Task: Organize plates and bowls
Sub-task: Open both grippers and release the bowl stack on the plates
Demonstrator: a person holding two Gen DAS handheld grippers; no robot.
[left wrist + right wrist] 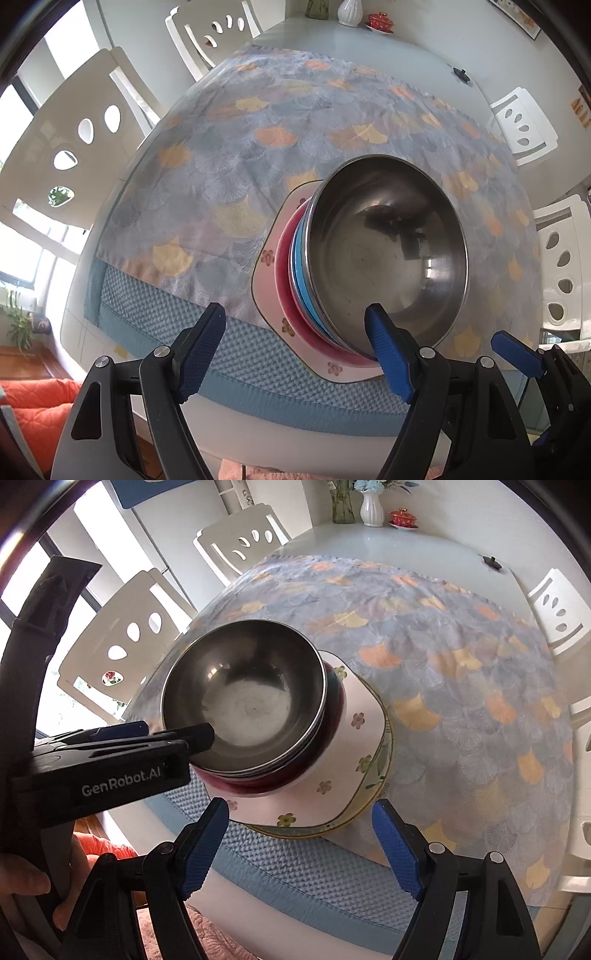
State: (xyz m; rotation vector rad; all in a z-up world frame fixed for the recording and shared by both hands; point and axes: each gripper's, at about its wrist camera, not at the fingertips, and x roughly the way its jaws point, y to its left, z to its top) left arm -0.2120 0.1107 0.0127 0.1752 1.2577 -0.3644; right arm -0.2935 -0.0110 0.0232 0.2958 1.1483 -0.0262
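At the near edge of the table (436, 542), the left gripper (295, 332) is hovering with its jaws spread wide, one finger reaching over the rim of the round stainless-steel bowl (243, 698), while the right gripper (301, 829) is waiting open in front of the stack. The bowl is sitting on blue (301, 266) and red bowls (332, 723) atop a white flowered square plate (364, 734), all resting on the grey fan-patterned tablecloth (461, 686).
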